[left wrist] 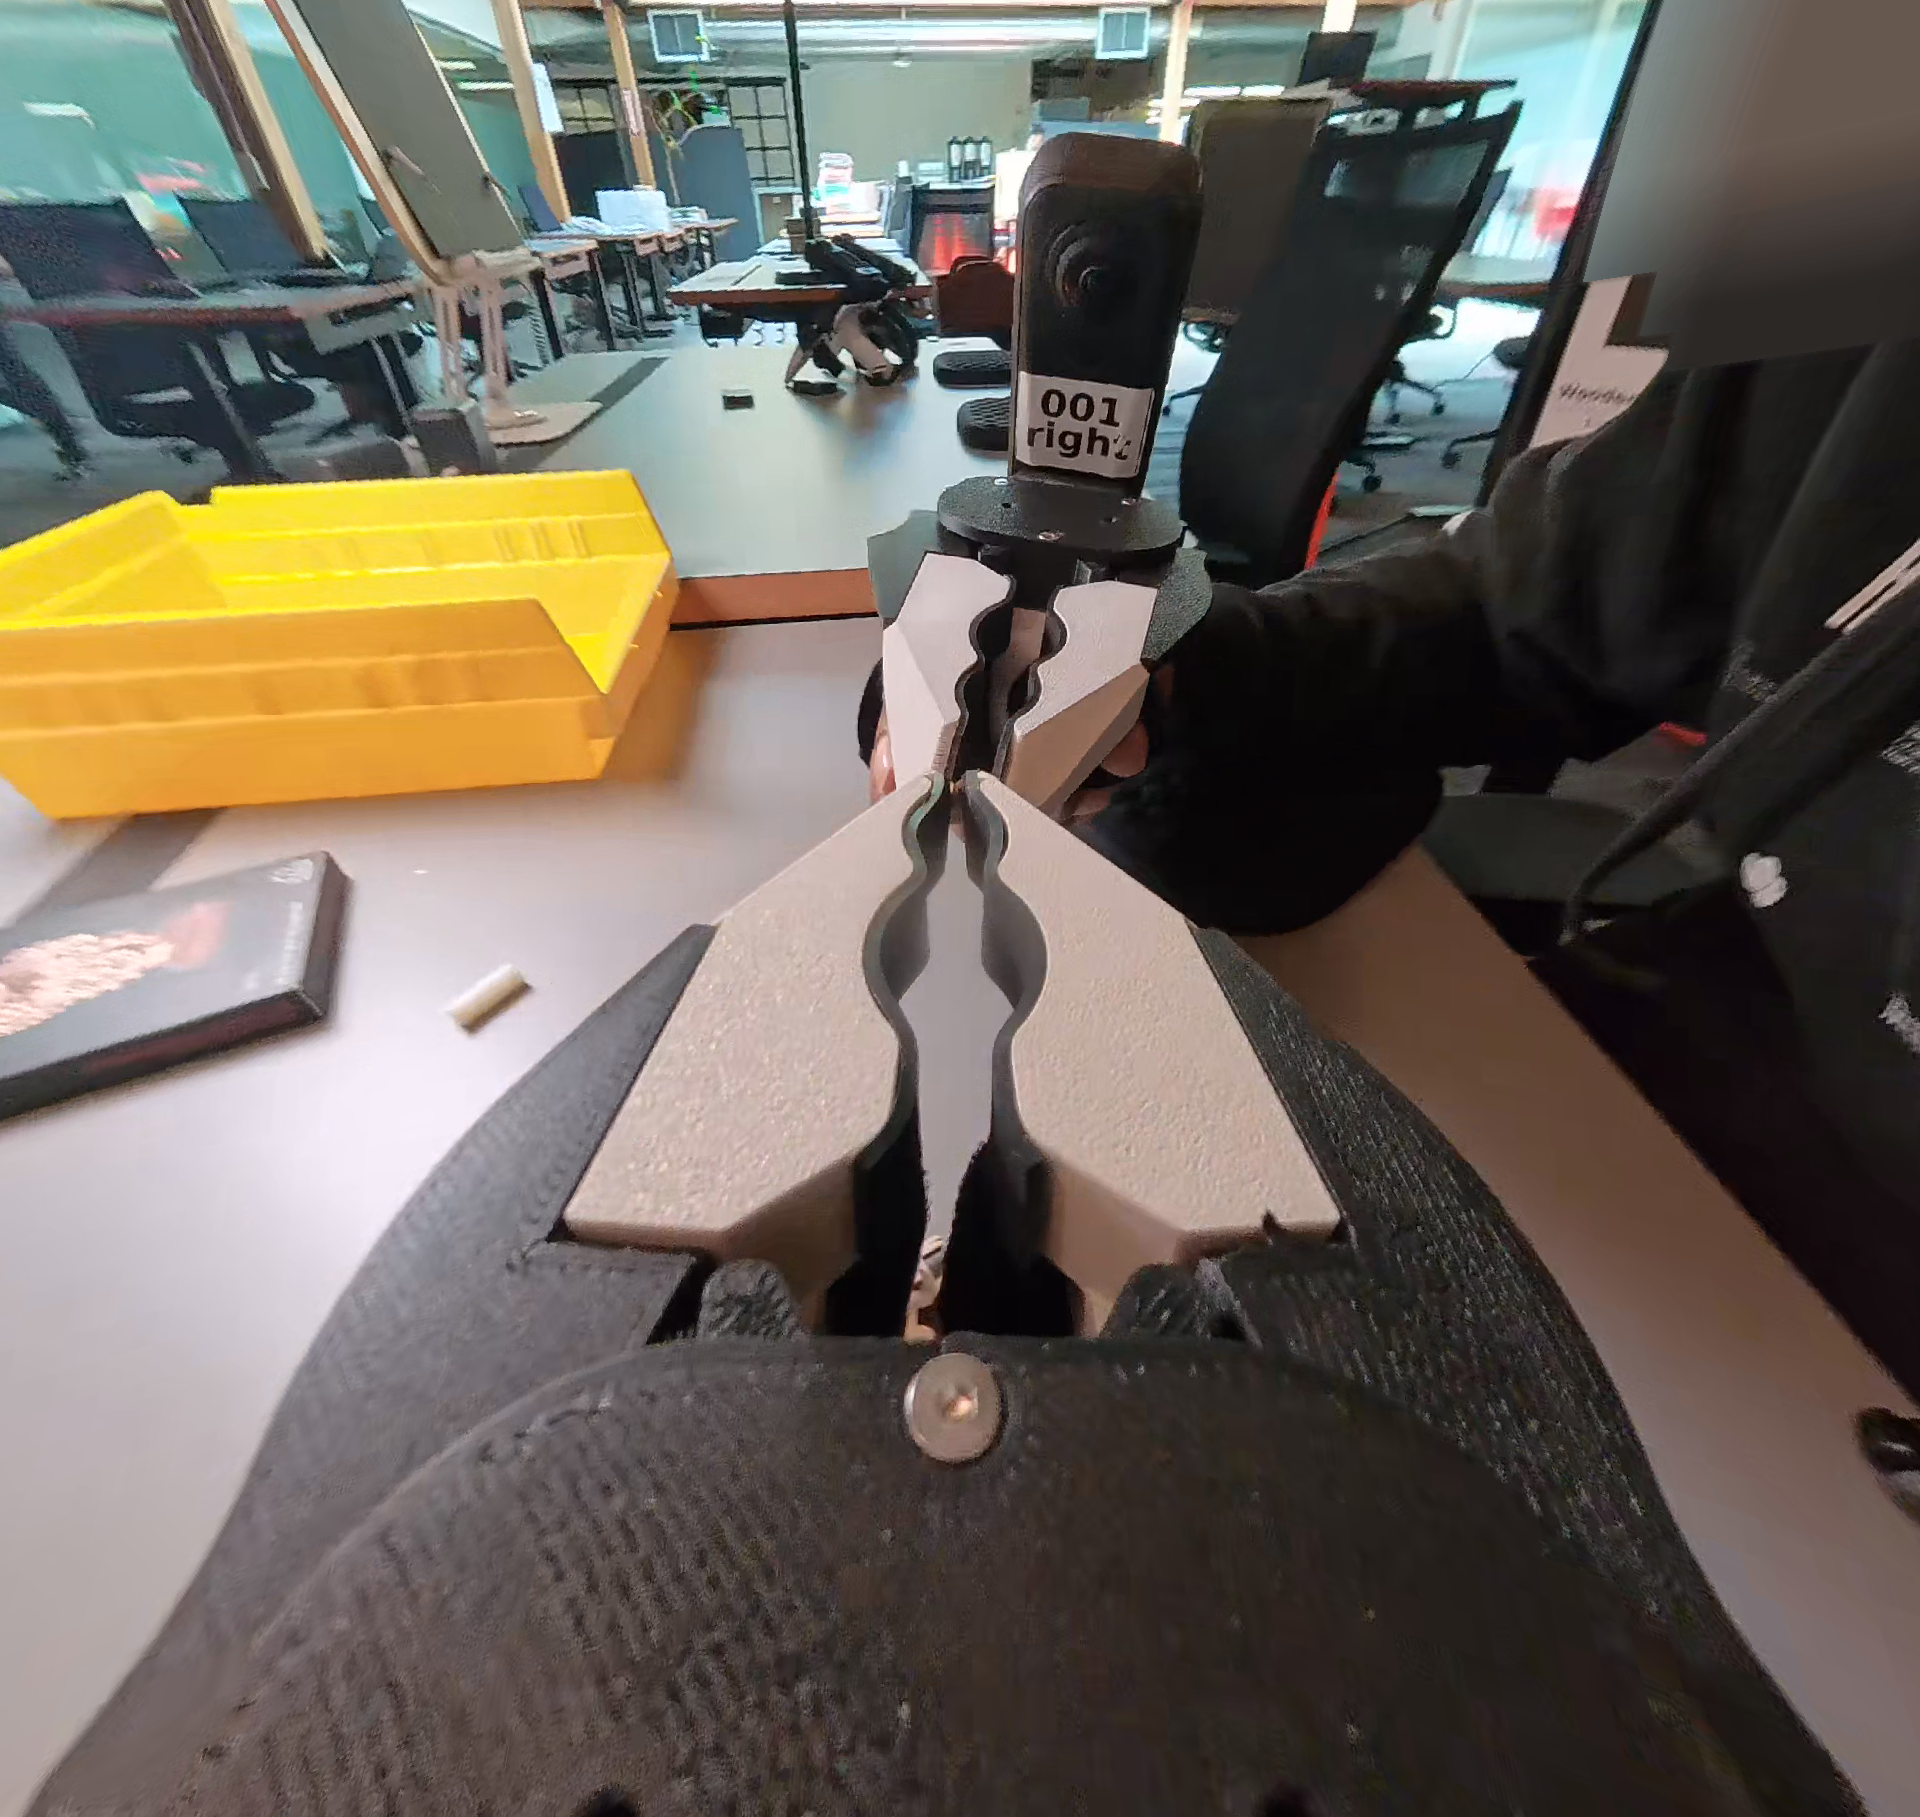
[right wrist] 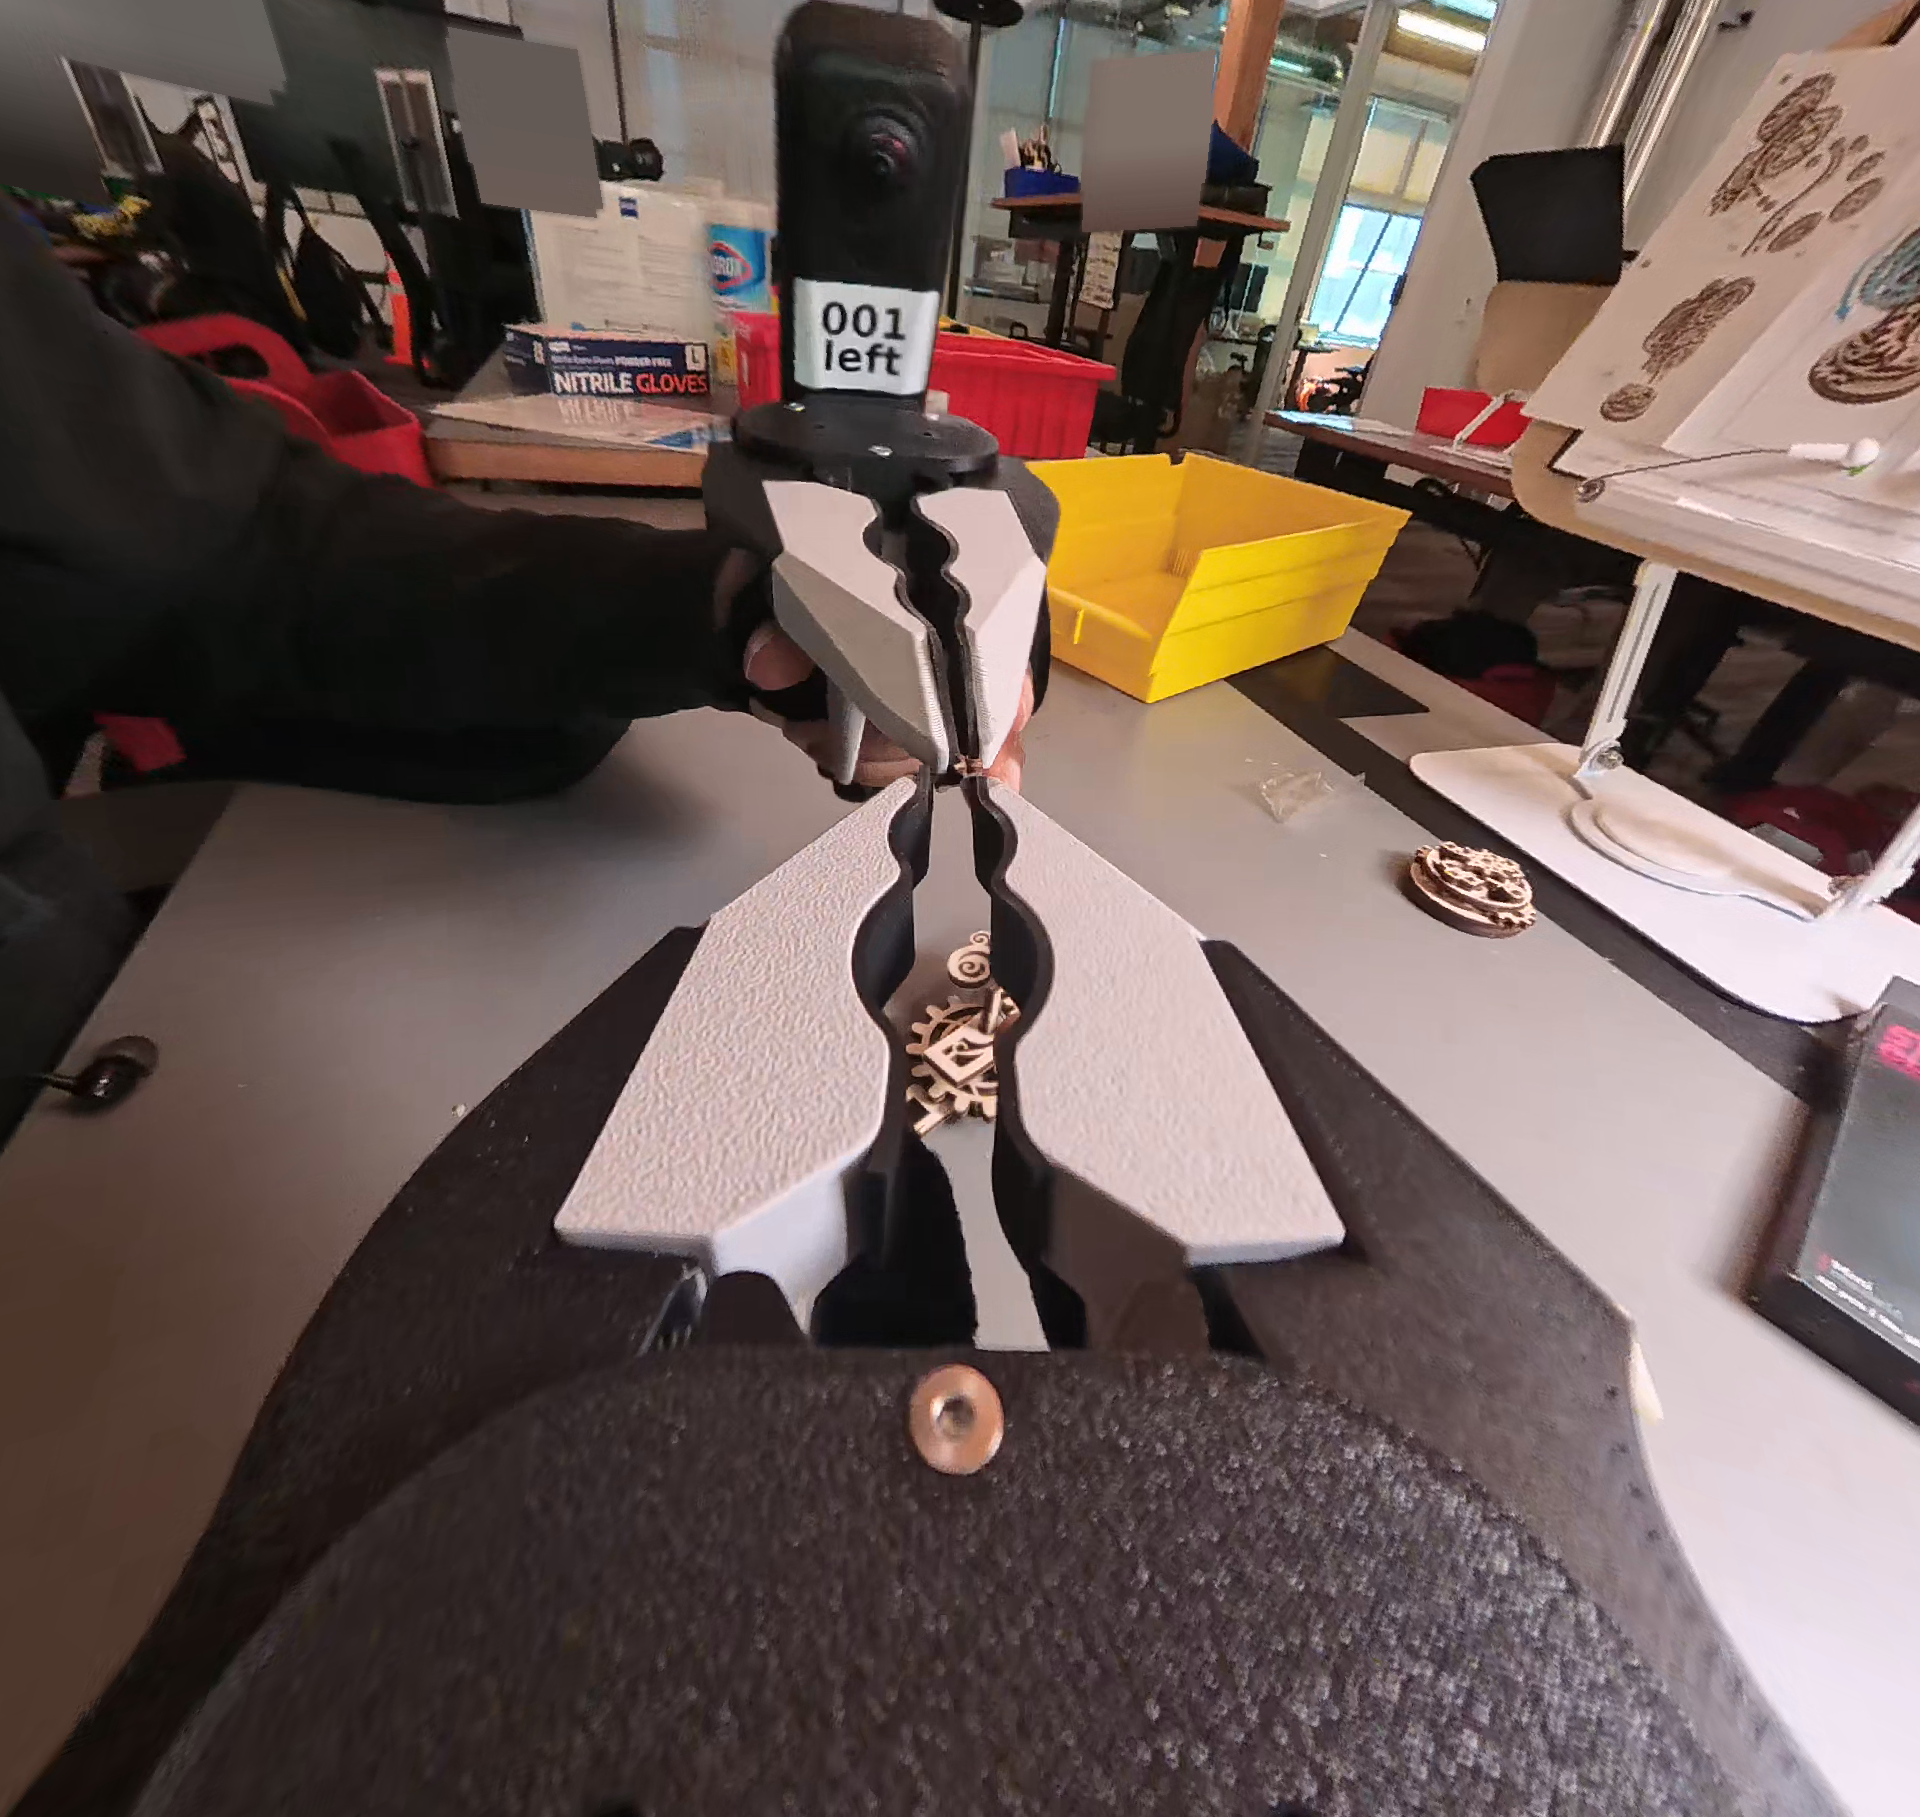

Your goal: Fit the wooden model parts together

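Note:
My two grippers meet tip to tip above the grey table. My left gripper is shut on a tiny tan wooden part, which shows at its tips in the right wrist view. My right gripper faces it with its jaws a narrow slit apart, and its pads close on the near end of the same small part. In the left wrist view the right gripper points back at me. Loose wooden gear and swirl pieces lie on the table under my right gripper.
A yellow bin stands at the left, also in the right wrist view. A round assembled wooden model, a small plastic bag, a white stand with instruction sheets, a dark box and a small white peg lie around. Only a small space, under 4 cm, lies between the two pairs of fingers. The small white peg is about equally far from each gripper, around 25 centimetres.

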A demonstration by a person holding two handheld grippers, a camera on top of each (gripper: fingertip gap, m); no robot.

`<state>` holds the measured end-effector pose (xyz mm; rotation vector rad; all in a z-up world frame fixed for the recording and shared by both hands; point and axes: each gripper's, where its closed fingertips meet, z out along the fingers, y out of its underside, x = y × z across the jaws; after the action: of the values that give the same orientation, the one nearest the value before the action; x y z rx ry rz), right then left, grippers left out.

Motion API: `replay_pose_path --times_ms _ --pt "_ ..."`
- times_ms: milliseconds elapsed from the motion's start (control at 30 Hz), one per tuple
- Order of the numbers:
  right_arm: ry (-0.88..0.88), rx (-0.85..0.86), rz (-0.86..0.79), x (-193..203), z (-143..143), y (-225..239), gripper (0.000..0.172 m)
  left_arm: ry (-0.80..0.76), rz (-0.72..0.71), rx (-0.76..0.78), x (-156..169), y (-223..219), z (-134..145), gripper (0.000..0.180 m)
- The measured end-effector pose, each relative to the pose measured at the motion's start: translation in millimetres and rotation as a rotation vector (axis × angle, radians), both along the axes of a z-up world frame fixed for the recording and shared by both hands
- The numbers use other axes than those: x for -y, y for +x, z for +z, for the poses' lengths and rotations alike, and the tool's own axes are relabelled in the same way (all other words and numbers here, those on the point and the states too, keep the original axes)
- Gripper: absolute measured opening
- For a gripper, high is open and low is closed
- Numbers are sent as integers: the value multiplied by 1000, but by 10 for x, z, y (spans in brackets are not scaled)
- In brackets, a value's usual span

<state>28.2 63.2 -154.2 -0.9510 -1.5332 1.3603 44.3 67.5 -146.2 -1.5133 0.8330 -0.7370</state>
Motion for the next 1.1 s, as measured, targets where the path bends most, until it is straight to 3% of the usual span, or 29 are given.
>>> replay_pose_path --times_ms 67,133,267,433,500,567,600,700,767,900,1033,1100 --pt "-5 0 4 0 -6 -1 6 -55 -26 52 12 -6 -5 1" --pt "-22 1 -8 -46 -4 -2 6 -72 -58 108 42 -7 37 15" --pt "-25 -1 -168 -448 31 10 5 -30 38 159 -61 -193 188 32" --pt "-63 -74 -751 -1956 269 470 6 43 163 108 -107 -427 360 34" --pt "-48 -8 -1007 -2624 284 782 6 55 204 103 -130 -510 449 36" --pt "-31 145 -1131 -3078 154 931 6 48 261 110 -175 -620 503 35" --pt "-28 244 -1171 -3253 35 963 10 40 298 108 -205 -686 504 34" --pt "17 424 -1271 -3581 -214 1016 68 24 386 84 -251 -867 476 33" --pt "30 404 -1287 -3582 -189 956 79 17 415 74 -238 -953 476 32" --pt "102 197 -1248 -3327 225 742 77 31 473 56 -233 -1119 513 32" --pt "153 -57 -1033 -2620 833 371 61 19 553 55 -294 -1312 482 31" --pt "104 -146 -858 -2144 951 118 45 17 607 60 -328 -1435 453 31"
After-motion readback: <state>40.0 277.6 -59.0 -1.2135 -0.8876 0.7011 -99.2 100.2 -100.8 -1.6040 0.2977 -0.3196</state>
